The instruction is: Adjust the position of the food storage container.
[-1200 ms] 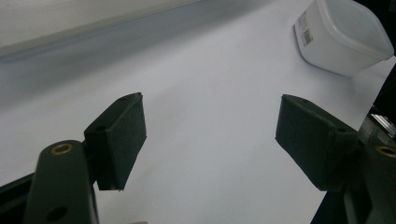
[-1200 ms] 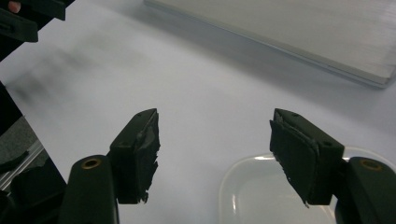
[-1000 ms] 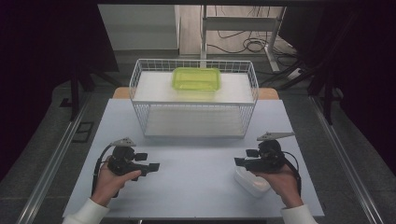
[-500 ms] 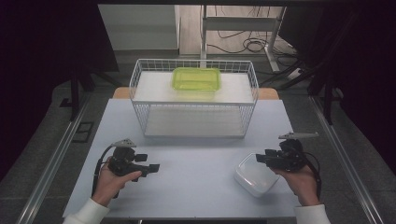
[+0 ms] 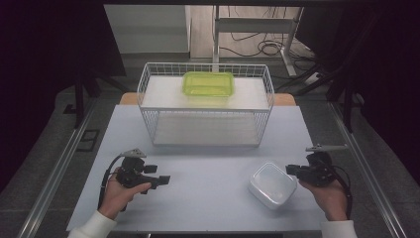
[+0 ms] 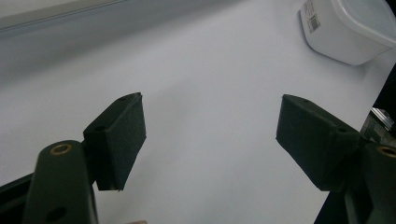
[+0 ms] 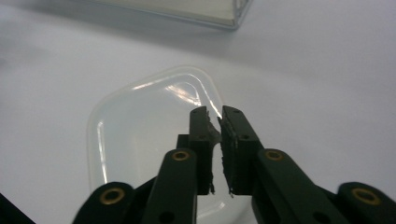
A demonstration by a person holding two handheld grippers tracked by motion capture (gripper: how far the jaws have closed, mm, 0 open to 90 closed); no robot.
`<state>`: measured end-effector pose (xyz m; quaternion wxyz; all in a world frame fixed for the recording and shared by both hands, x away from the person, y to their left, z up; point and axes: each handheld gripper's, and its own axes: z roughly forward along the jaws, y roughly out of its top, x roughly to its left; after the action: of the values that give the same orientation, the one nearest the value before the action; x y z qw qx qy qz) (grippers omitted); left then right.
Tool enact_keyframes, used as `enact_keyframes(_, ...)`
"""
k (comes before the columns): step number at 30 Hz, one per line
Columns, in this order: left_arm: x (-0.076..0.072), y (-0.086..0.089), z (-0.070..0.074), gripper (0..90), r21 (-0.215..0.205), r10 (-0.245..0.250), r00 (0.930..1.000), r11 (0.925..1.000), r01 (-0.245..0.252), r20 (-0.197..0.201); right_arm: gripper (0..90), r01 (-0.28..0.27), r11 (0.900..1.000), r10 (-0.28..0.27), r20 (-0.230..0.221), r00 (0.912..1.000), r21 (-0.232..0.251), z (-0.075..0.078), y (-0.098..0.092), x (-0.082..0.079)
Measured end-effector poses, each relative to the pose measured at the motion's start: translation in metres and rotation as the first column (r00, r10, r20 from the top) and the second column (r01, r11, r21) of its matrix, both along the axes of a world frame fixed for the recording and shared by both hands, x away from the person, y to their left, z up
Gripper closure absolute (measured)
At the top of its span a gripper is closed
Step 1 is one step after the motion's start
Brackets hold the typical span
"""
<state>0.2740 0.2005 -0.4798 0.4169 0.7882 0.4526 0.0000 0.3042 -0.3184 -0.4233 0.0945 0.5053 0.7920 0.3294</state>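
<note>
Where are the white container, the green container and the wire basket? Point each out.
white container (image 5: 272, 184): high view, centre of its lid.
green container (image 5: 208, 83): high view, middle of its top.
wire basket (image 5: 146, 79): high view, left rim.

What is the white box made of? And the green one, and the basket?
White container: probably plastic, milky and glossy, with light glinting off its lid. Green container: see-through plastic, likely. Basket: thin white wire, probably coated metal; you can see through its grid.
</note>
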Motion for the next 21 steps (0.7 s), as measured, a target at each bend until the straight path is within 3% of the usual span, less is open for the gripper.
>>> enact_keyframes(6, 0.000, 0.000, 0.000, 23.3, -0.002, 0.002, 1.0000, 1.0000, -0.002, 0.001, 88.6, 0.035, 0.999, -0.036, -0.022, 0.9991, -0.028, -0.004, -0.013, -0.002)
enact_keyframes(21, 0.000, 0.000, 0.000, 23.3, 0.004, -0.001, 1.0000, 1.0000, 0.001, -0.003, 88.7, 0.088, 0.993, -0.092, -0.038, 0.9950, -0.082, -0.014, -0.032, -0.008)
